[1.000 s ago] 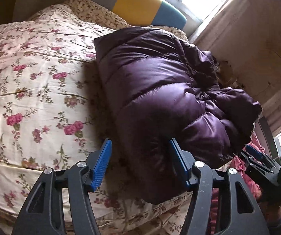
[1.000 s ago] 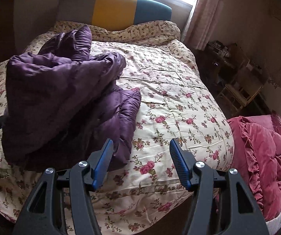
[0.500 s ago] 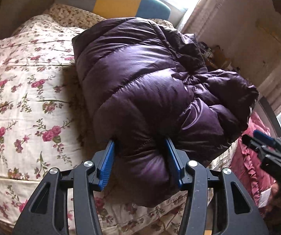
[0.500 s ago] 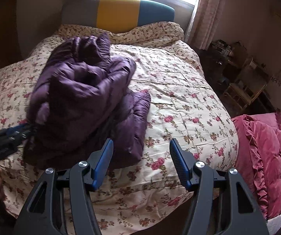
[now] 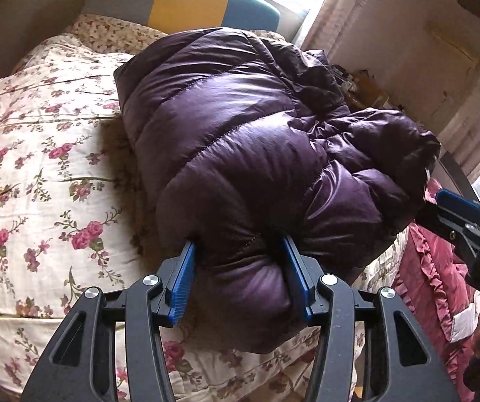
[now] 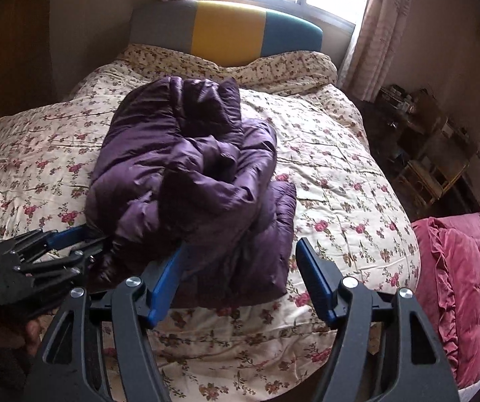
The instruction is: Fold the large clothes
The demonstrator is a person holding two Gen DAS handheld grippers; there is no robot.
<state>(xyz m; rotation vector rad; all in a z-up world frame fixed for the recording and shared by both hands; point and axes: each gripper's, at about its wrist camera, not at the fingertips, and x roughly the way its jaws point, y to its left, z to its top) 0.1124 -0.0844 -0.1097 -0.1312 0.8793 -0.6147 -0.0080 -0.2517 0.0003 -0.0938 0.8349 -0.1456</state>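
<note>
Left gripper (image 5: 240, 268) is clamped on the near roll of the purple down jacket (image 5: 246, 140), bundled on the floral quilt (image 5: 39, 167). Right gripper (image 6: 240, 278), jaws just widening, holds nothing. Judged step: repositioning the fold; next, a second grip.

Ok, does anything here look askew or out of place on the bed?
The purple puffer jacket is bunched in a lumpy heap on the floral bedspread, not a flat fold; one sleeve-like part sticks up toward the headboard. The left gripper is clamped on its near edge. The right gripper is open, holding nothing. No damage visible.
</note>
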